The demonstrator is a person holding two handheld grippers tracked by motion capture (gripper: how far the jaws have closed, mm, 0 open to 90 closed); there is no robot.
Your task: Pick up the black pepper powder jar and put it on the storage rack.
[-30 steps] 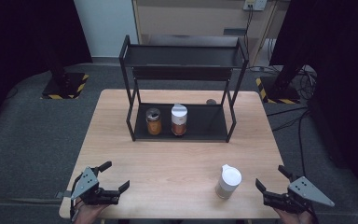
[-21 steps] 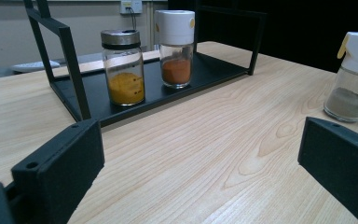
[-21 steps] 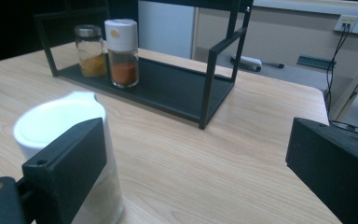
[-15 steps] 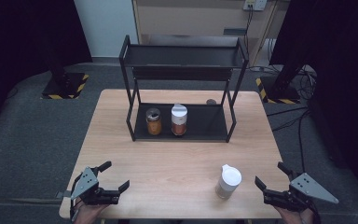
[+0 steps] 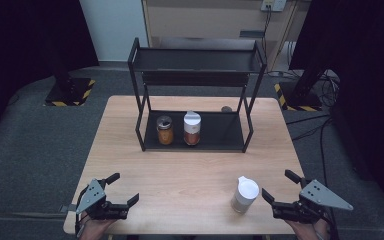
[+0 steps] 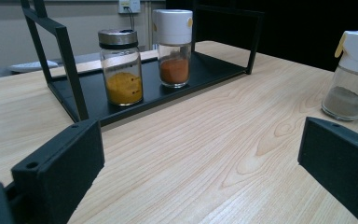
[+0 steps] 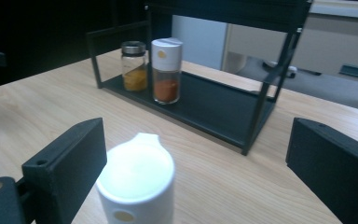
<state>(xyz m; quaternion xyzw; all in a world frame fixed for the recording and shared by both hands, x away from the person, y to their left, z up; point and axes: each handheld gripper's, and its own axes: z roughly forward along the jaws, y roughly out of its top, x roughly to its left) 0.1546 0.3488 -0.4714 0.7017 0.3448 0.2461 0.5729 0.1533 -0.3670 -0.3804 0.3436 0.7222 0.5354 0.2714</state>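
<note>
High view: the table [image 5: 180, 165] is the biggest thing, a pale wood top with a dark floor around it. On its far half stands the rack [image 5: 196, 95], a black two-tier frame with a bare upper shelf and a lower tray resting on the wood. Two jars stand upright on that tray, just beside each other at its left part: the yellow jar [image 5: 165, 130] with a metal lid, and to its right the taller red jar [image 5: 192, 128] with a white cap.

Left gripper [image 5: 119, 189] sits at the near left corner of the table, held from below by a hand, jaws spread wide with nothing between them. In the left gripper view its jaws frame bare wood, with the rack and both jars ahead.

Right gripper [image 5: 284, 186] is at the near right edge, jaws likewise wide apart and holding nothing. The shaker [image 5: 244, 194], a clear jar with a white cap and greyish powder, stands upright on the wood just left of this gripper, near its left jaw tip but not touching. In the right gripper view the shaker [image 7: 136, 186] stands close ahead, nearer the left jaw than the right, well apart from the rack.
</note>
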